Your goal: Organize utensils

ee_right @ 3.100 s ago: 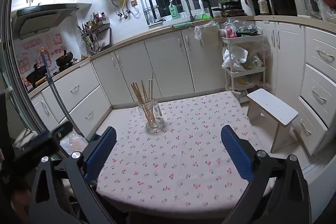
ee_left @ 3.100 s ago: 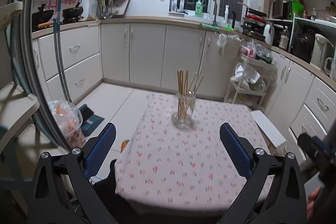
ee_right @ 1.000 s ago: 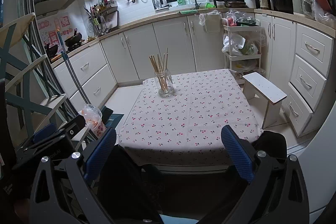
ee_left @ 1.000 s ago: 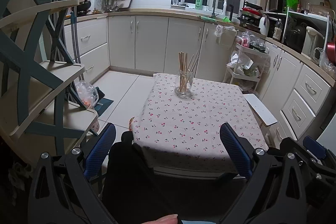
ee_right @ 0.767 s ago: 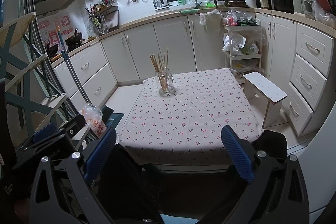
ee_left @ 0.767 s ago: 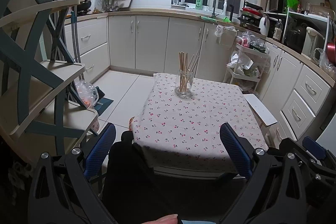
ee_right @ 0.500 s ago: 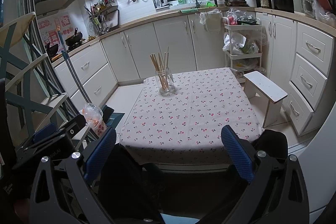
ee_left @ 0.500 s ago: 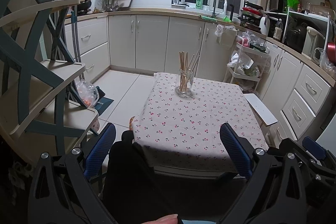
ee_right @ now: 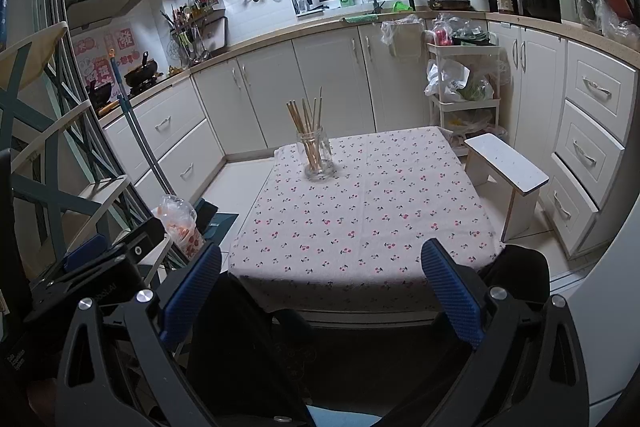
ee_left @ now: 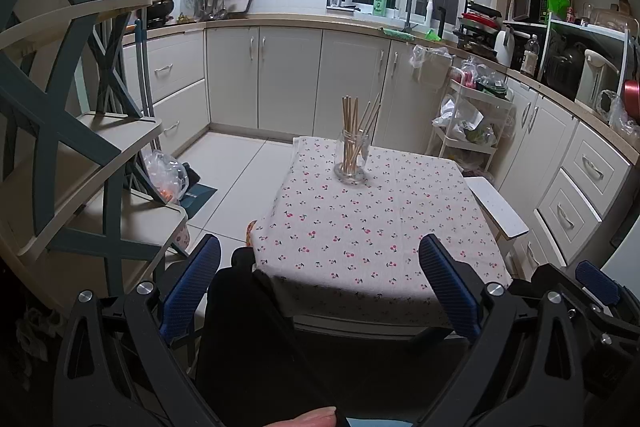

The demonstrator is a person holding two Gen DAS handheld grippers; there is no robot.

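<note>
Chopsticks [ee_left: 355, 131] stand in a jar [ee_left: 351, 163] at the desk's far end.

The jar sits toward the far left part of the cherry-print cloth [ee_left: 360, 227], the sticks fanning out above its rim. Nothing else rests on the desk [ee_right: 360, 219]. A white stool [ee_right: 506, 171] stands just beside its right edge; a bagged bundle [ee_left: 166, 175] lies on the floor to the left, near a shelf rack [ee_left: 80, 155]. White cabinets [ee_left: 288, 79] ring the room. The left gripper [ee_left: 319, 285] and right gripper [ee_right: 321, 285] hang back from the near edge, jaws spread wide and empty.
</note>
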